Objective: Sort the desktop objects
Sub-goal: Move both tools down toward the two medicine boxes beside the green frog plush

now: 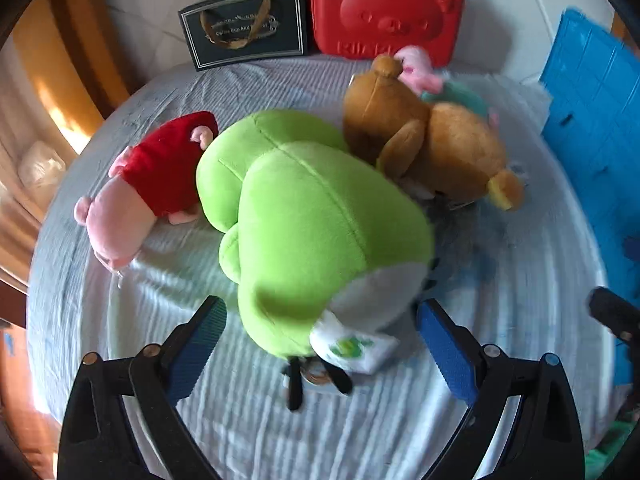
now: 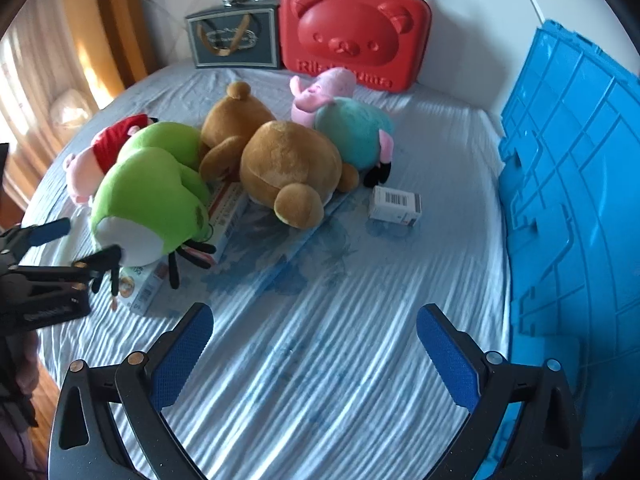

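A green frog plush (image 1: 304, 208) lies on the pale cloth; it also shows in the right wrist view (image 2: 148, 196). My left gripper (image 1: 320, 344) is open with the frog's white end and paper tag between its fingers, not closed on it. It shows from outside in the right wrist view (image 2: 76, 248). A brown bear plush (image 1: 424, 144) (image 2: 276, 160) lies beside the frog. A pig plush in red (image 1: 152, 184) (image 2: 100, 152) lies left. A pig plush in teal (image 2: 344, 120) lies behind the bear. My right gripper (image 2: 316, 344) is open and empty over bare cloth.
A blue plastic crate (image 2: 576, 184) stands at the right. A red bear-face case (image 2: 352, 36) and a dark gift box (image 2: 236, 40) stand at the back. A small white barcode box (image 2: 396, 204) and flat cartons (image 2: 228, 212) lie on the cloth.
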`<action>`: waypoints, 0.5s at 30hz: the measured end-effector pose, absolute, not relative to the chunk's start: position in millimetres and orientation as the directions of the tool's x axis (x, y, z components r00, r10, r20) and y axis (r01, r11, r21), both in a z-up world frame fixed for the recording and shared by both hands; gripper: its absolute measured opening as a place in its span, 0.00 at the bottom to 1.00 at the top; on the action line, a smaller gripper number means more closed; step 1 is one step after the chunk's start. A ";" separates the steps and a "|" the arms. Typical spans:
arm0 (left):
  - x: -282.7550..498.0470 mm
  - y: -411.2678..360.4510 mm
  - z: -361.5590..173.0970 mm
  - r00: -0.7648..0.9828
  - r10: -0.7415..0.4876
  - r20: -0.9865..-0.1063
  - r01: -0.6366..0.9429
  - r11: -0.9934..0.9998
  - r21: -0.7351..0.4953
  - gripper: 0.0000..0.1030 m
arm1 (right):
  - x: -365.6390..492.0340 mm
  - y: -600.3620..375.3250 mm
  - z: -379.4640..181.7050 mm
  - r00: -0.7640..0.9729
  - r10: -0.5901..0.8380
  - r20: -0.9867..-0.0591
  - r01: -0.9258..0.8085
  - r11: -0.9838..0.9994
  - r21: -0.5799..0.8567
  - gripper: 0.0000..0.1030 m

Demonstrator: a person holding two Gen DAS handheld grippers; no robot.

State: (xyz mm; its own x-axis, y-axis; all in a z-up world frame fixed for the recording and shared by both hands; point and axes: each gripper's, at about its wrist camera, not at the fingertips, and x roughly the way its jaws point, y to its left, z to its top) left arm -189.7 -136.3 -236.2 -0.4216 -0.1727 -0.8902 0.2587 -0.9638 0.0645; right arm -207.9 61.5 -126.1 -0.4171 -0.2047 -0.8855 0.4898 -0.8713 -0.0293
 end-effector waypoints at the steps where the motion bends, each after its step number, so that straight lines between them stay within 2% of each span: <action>1: -191.9 -140.8 -238.8 -0.414 -0.194 -0.889 0.259 -0.962 0.089 0.95 | -207.7 57.6 -129.5 -0.410 -0.198 -0.890 0.487 -0.873 -0.030 1.00; 4: -182.9 -171.8 -235.1 -0.411 -0.202 -0.889 0.315 -0.947 0.070 0.95 | -206.8 45.9 -138.4 -0.393 -0.183 -0.901 0.486 -0.873 -0.034 1.00; 9: -157.8 -244.5 -229.3 -0.314 -0.450 -0.836 0.491 -0.831 0.262 0.95 | -207.3 21.4 -148.3 -0.371 -0.204 -0.906 0.498 -0.867 -0.008 1.00; 11: -152.2 -270.9 -235.0 -0.246 -0.513 -0.822 0.536 -0.779 0.326 0.95 | -207.4 10.2 -151.6 -0.364 -0.210 -0.907 0.512 -0.859 -0.006 1.00; 15: -134.0 -275.1 -224.4 -0.269 -0.465 -0.843 0.552 -0.792 0.260 0.95 | -204.7 -11.9 -157.4 -0.347 -0.220 -0.912 0.548 -0.836 -0.007 1.00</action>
State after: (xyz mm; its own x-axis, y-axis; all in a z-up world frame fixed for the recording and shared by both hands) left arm -134.0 -275.1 -224.4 -0.2692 -0.4648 -0.8435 0.5524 -0.7919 0.2601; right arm -204.7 -11.9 -157.4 -0.3472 -0.2196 -0.9117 0.5483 -0.8363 -0.0073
